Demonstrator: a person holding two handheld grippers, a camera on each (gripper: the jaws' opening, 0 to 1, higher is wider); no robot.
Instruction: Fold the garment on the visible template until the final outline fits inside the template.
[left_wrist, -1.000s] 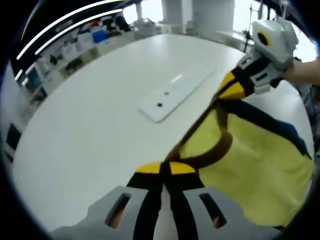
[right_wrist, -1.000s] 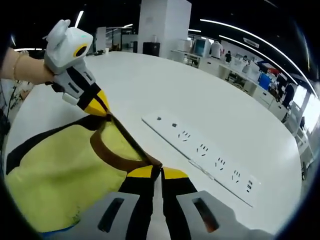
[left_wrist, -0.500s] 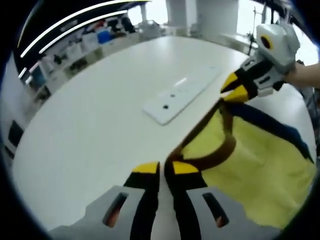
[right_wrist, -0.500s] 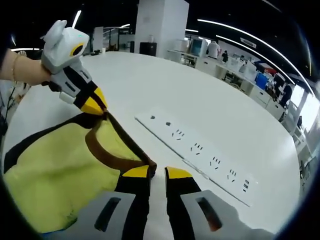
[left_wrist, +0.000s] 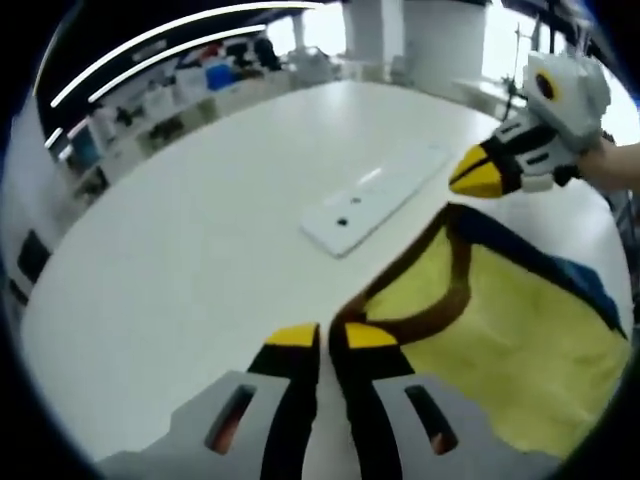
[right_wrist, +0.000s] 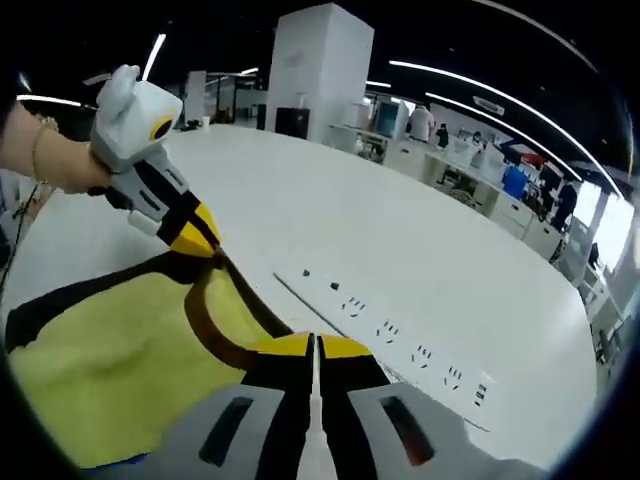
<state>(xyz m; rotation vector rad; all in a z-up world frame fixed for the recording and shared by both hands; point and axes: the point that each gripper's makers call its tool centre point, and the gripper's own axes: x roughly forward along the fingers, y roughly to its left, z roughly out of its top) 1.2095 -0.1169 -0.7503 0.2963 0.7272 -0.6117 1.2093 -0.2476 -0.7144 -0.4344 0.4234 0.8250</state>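
A yellow garment (left_wrist: 500, 320) with a brown collar and dark navy trim lies flat on the white table (left_wrist: 180, 260). In the left gripper view my left gripper (left_wrist: 328, 335) stands open by a narrow gap, its tips just short of the collar's end, with nothing between them. My right gripper (left_wrist: 470, 180) hovers above the far end of the collar, clear of the cloth. In the right gripper view my right gripper (right_wrist: 313, 345) is shut and empty, with the garment (right_wrist: 110, 350) to its left. The left gripper (right_wrist: 200, 235) points down at the collar's other end.
A long white power strip (left_wrist: 375, 195) lies on the table just beyond the garment; it shows again as the power strip (right_wrist: 400, 345) near my right jaws. A hand (right_wrist: 50, 150) holds the left gripper. Shelves and desks stand past the table's far edge.
Both grippers were shut on the collar, holding it taut. Both have let go; the collar now lies slack. The right gripper lifted away and shut again; the left stays slightly open.
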